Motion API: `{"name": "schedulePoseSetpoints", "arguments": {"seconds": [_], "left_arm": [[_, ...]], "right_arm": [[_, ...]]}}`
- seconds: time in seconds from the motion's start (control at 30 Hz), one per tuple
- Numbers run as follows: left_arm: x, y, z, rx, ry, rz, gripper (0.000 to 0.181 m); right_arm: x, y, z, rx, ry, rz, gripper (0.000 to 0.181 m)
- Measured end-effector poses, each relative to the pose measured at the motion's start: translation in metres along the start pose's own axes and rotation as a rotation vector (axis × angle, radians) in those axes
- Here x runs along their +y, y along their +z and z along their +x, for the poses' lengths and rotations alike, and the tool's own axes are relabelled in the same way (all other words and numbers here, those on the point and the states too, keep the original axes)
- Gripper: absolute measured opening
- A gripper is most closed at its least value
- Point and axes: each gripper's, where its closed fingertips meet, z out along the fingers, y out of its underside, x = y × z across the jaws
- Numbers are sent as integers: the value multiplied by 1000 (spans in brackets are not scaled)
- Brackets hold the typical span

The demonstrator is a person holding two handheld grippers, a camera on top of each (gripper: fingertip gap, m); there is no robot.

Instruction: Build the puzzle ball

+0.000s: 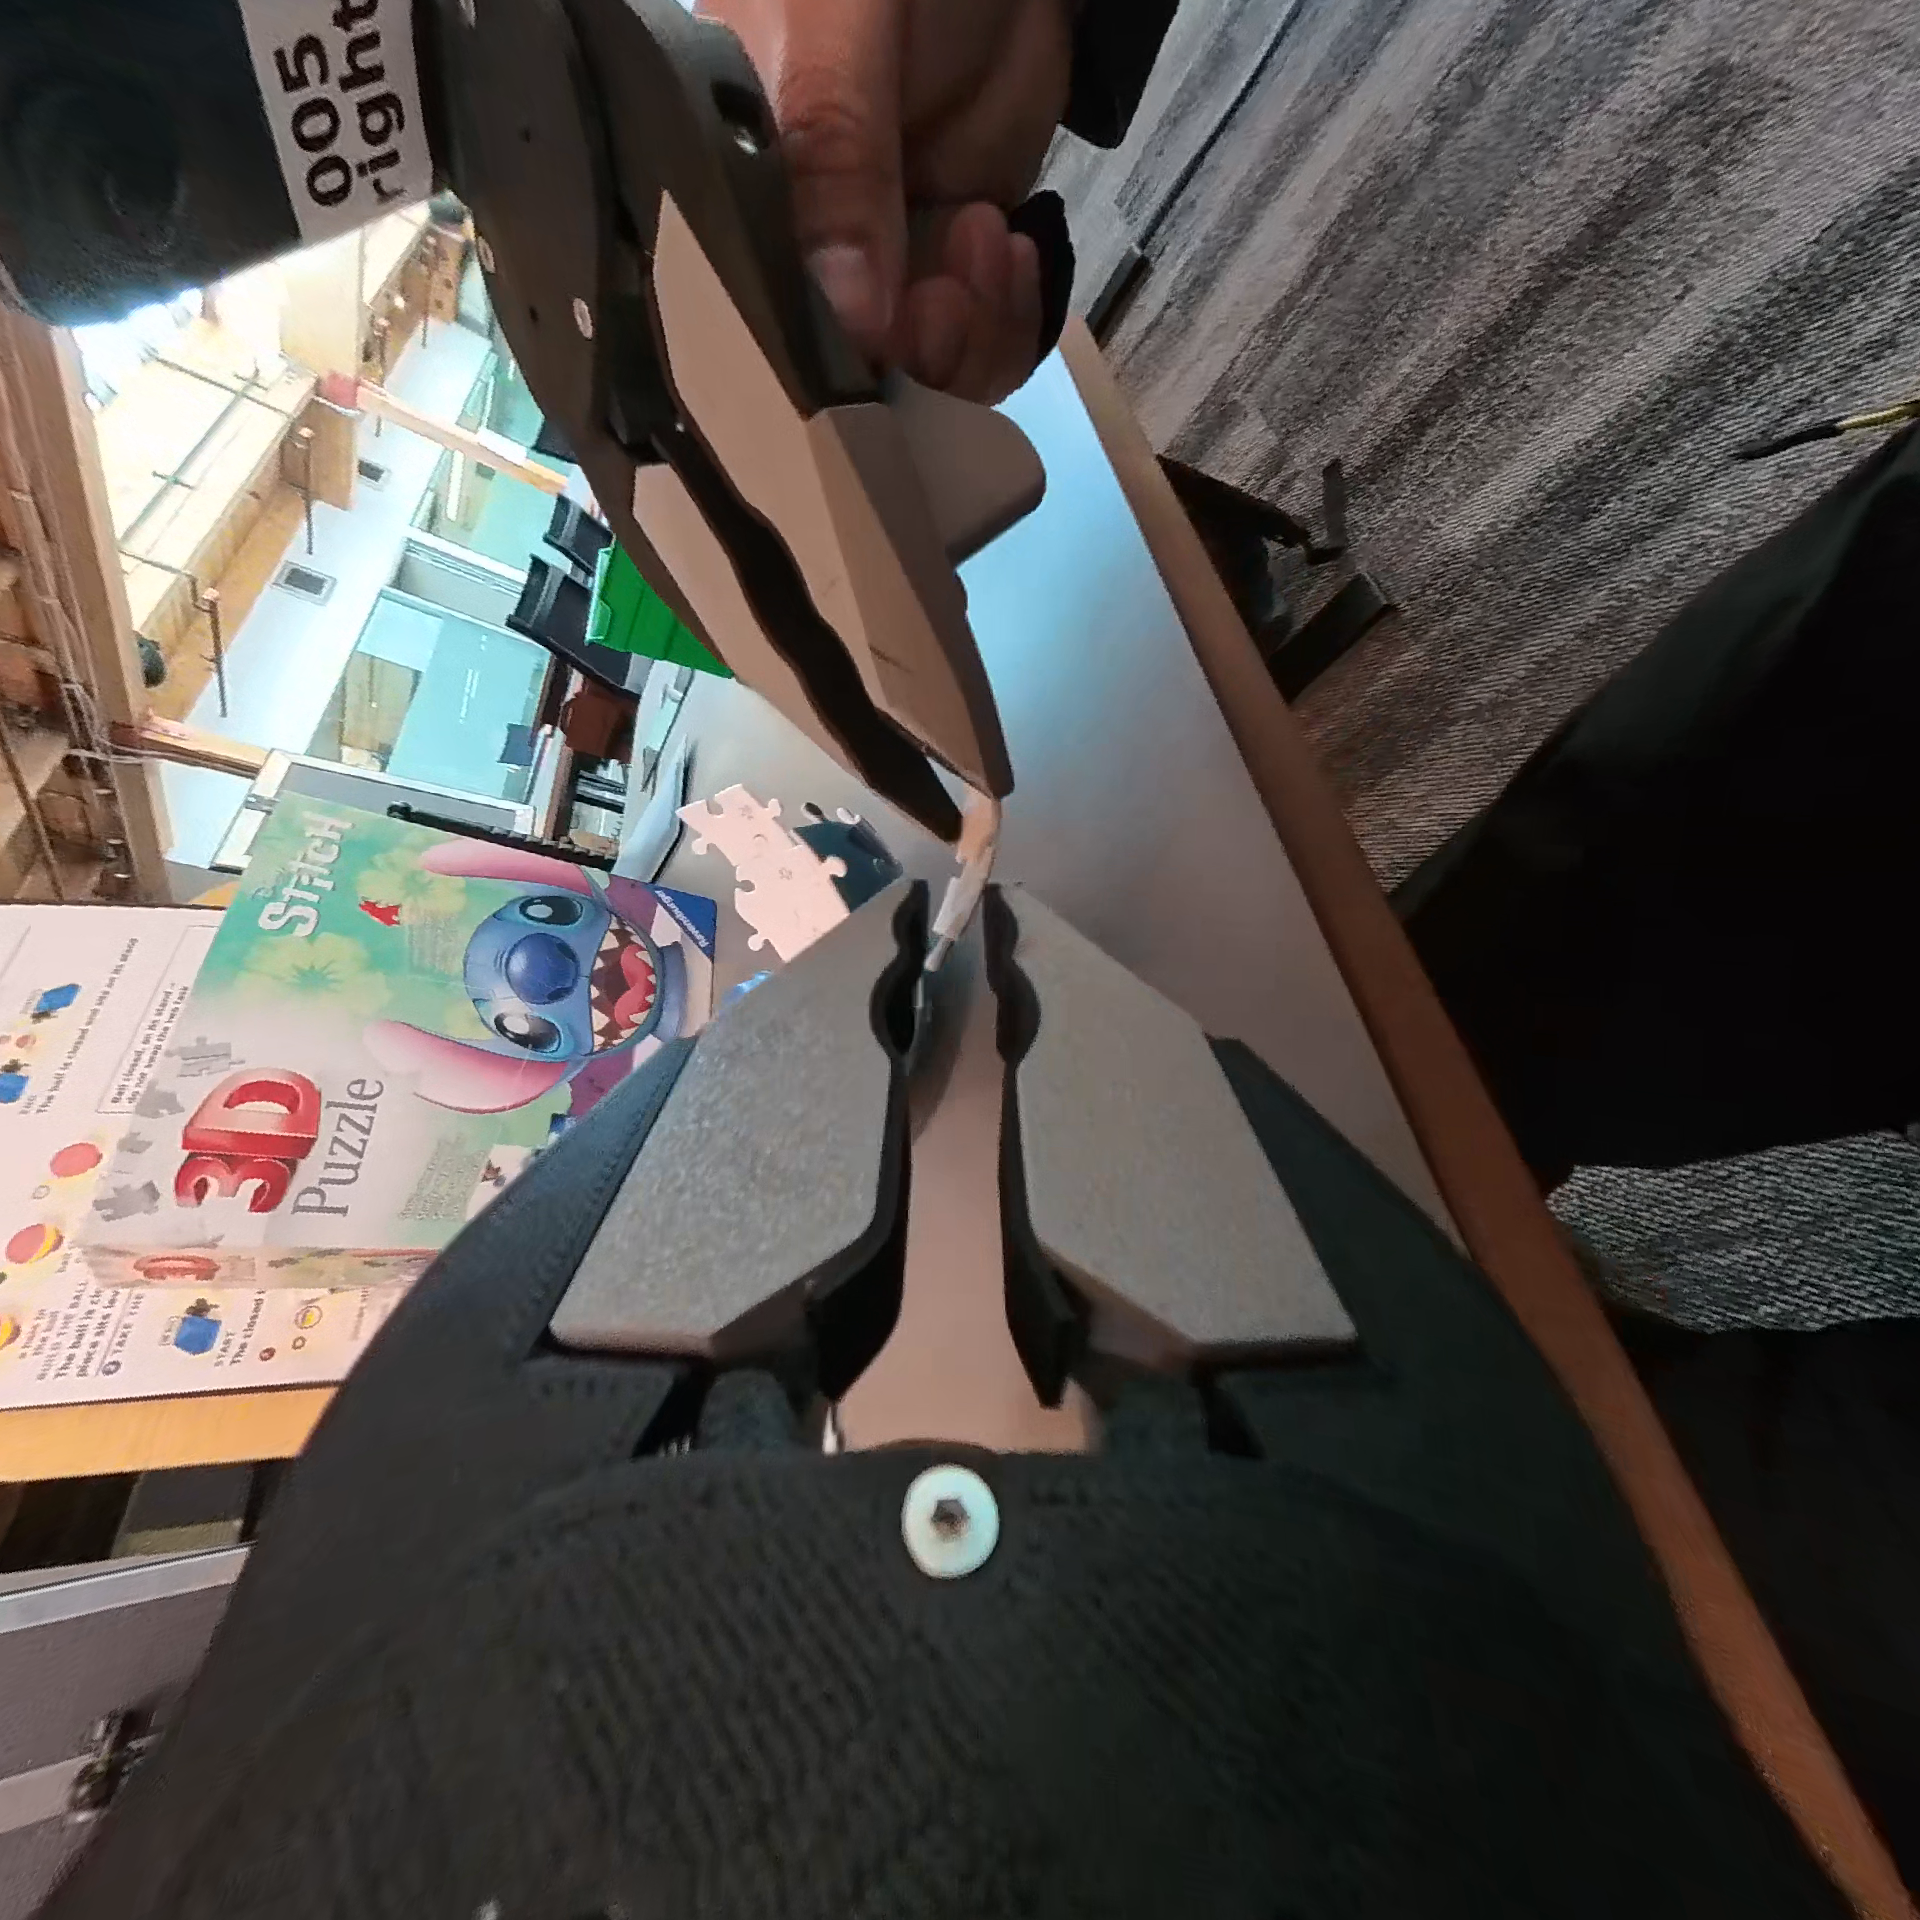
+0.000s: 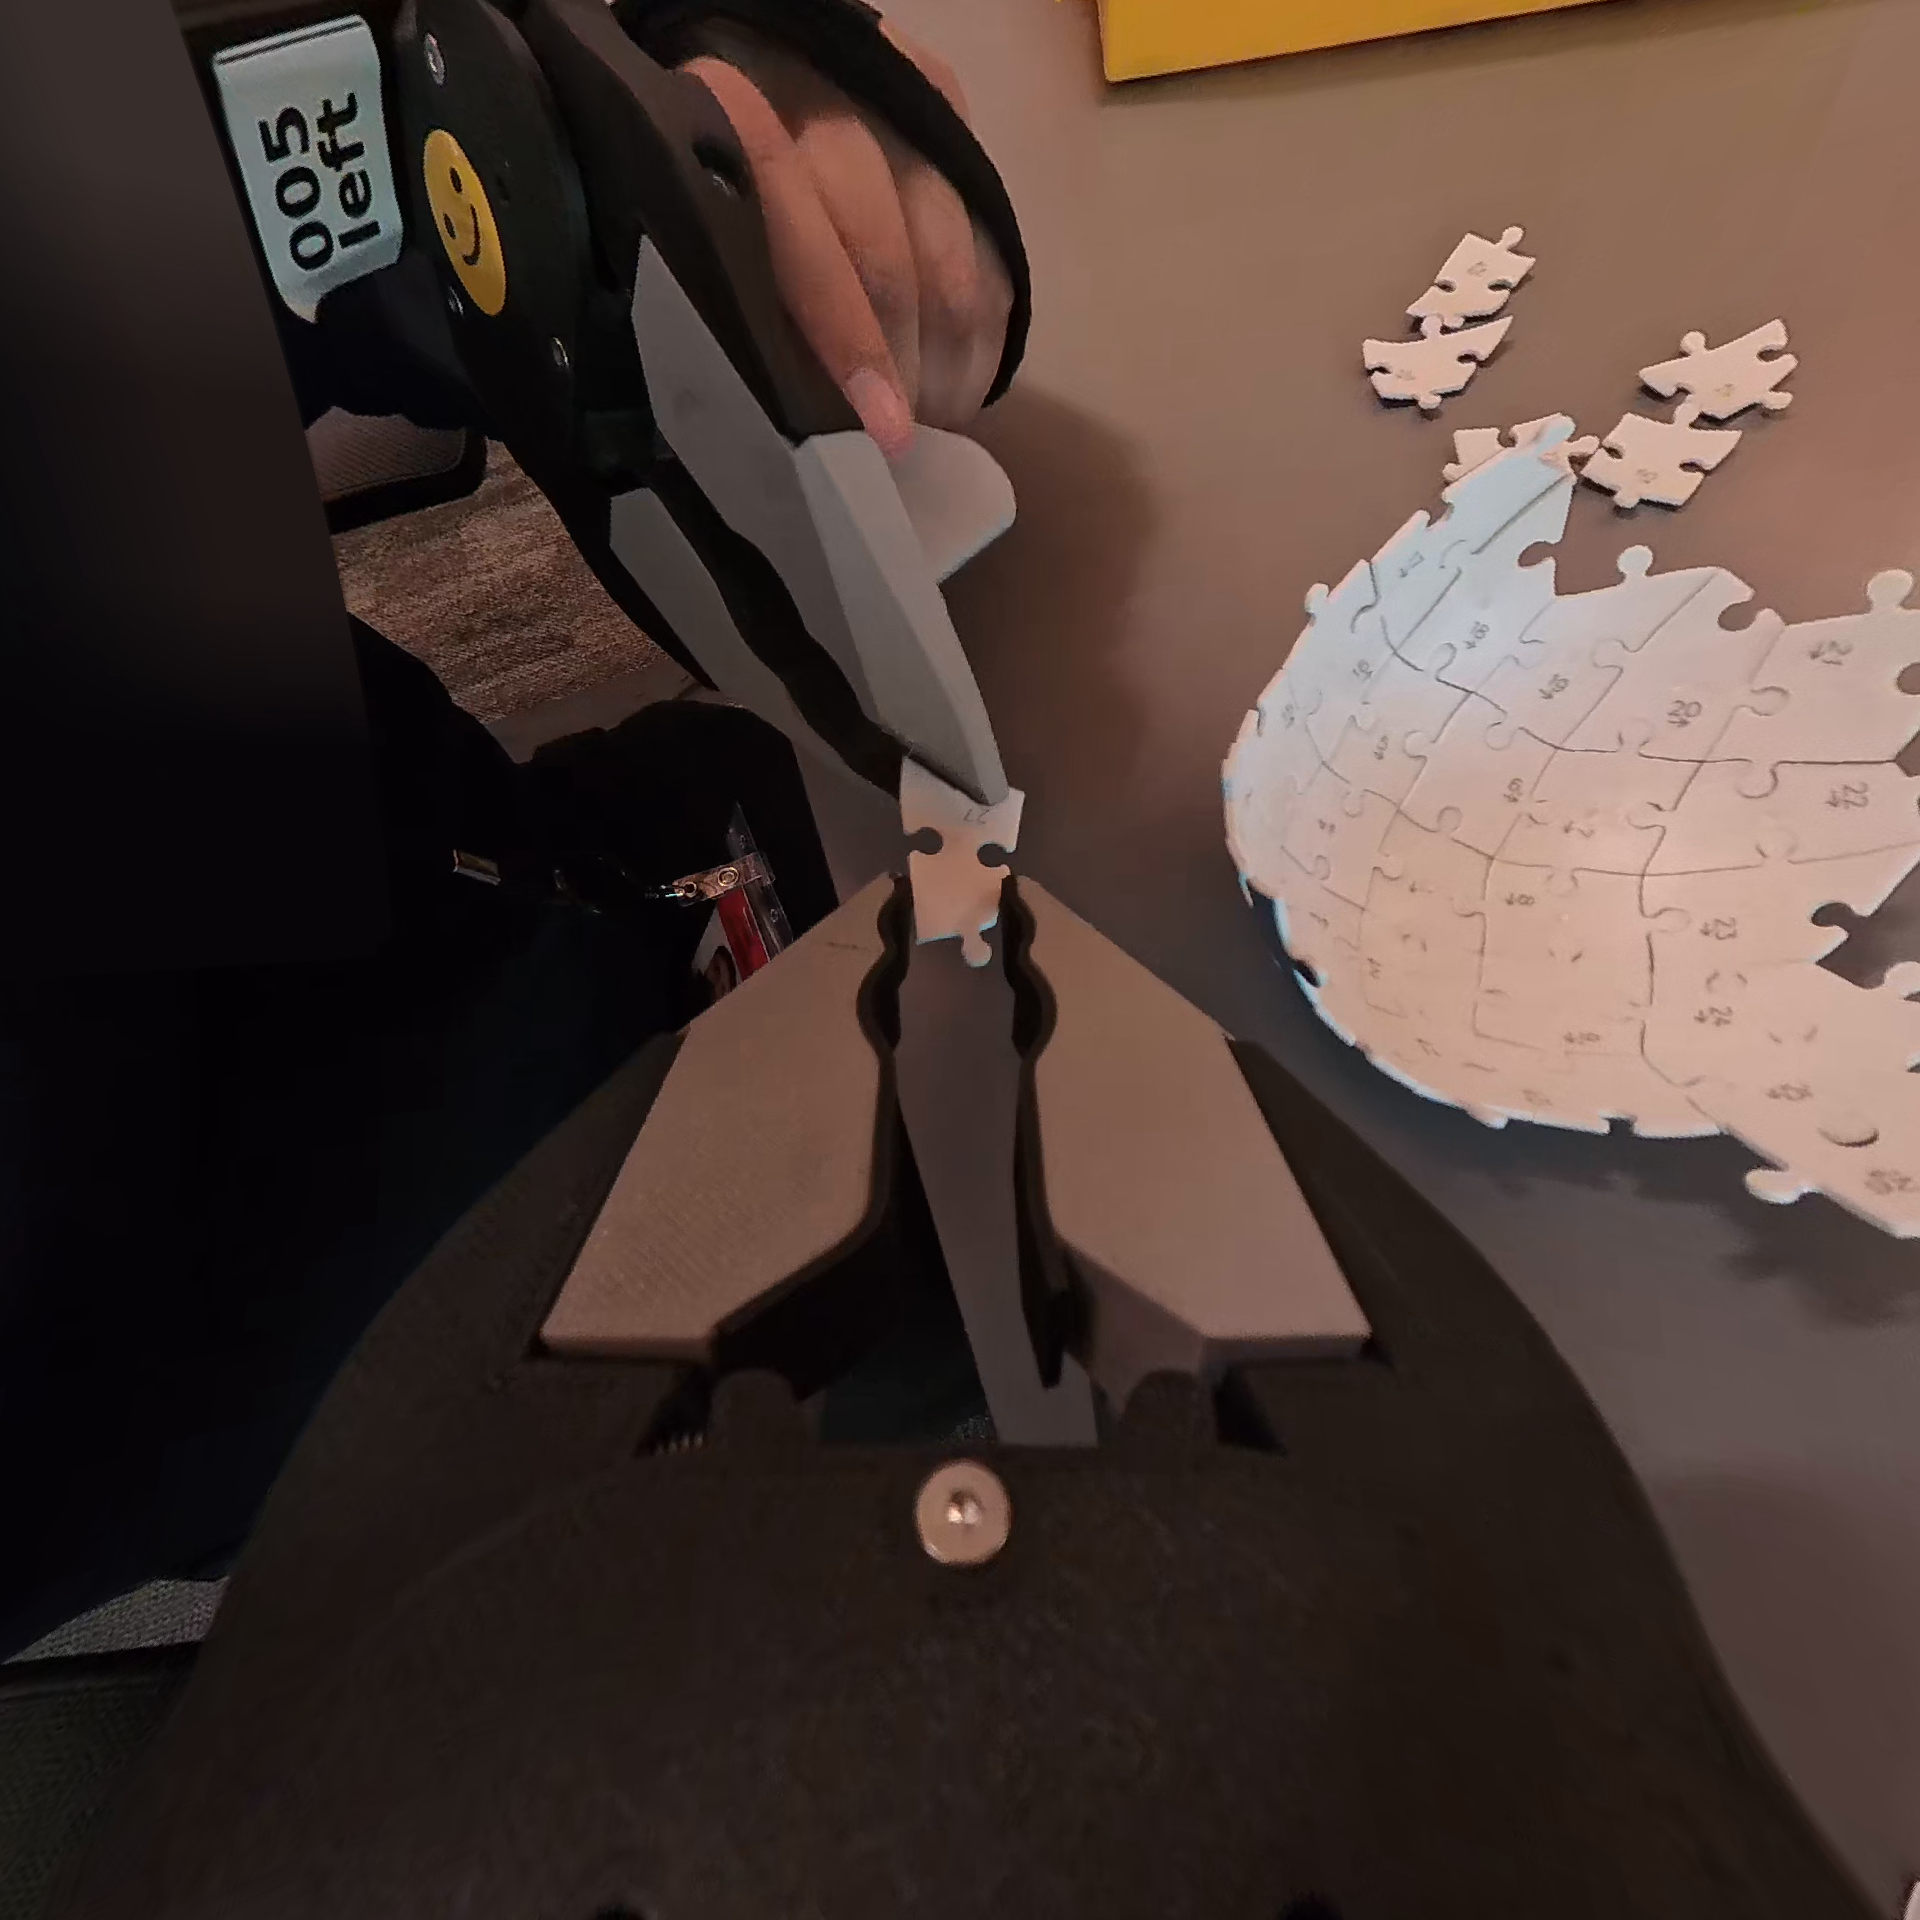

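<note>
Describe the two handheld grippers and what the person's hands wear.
Both grippers, left and right, have textured black bodies, grey wedge-shaped jaws with wavy black inner edges, one centre screw and a white label. The left also carries a yellow smiley sticker. Dark cuffs cover the wrists.

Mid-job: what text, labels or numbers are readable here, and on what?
I don't transcribe writing; these carry it:
Puzzle box: large printed title, legible.
Instruction sheet: small print, mostly blurred.
White tag, top of left wrist view: legible.
White label beside smiley sticker: legible.
Half-built ball, loose pieces, held puzzle piece: small numbers, many blurred.
</note>
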Motion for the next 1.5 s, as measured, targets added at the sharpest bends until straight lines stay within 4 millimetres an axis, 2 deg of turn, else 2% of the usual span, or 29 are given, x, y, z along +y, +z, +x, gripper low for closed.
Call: {"name": "schedulePoseSetpoints", "arguments": {"seconds": [0.17, 0.37, 0.53, 0.63, 0.77, 1.03, 1.33, 1.5], "left_arm": [[2, 1, 3, 13, 16, -13, 1], [2, 2, 5, 20, 16, -11, 0], [4, 3, 7, 18, 49, -15, 0], [5, 4, 9, 30, 53, -17, 0], [6, 6, 9, 14, 86, -24, 0], [4, 5, 6, -19, 130, -20, 0], [4, 5, 4, -32, 139, -20, 0], [4, 5, 6, -16, 122, -13, 0]], "right_arm": [[1, 0, 2, 37, -41, -5, 14], [1, -2, -5, 68, -125, -25, 26], [4, -2, -2, 167, -266, -81, 16], [9, 2, -3, 198, -324, -124, 21], [9, 1, -3, 172, -275, -107, 26], [6, -7, 9, 180, -145, -37, 18], [6, -2, 10, 176, -152, -40, 19], [9, -5, 7, 230, -272, -85, 20]]}}
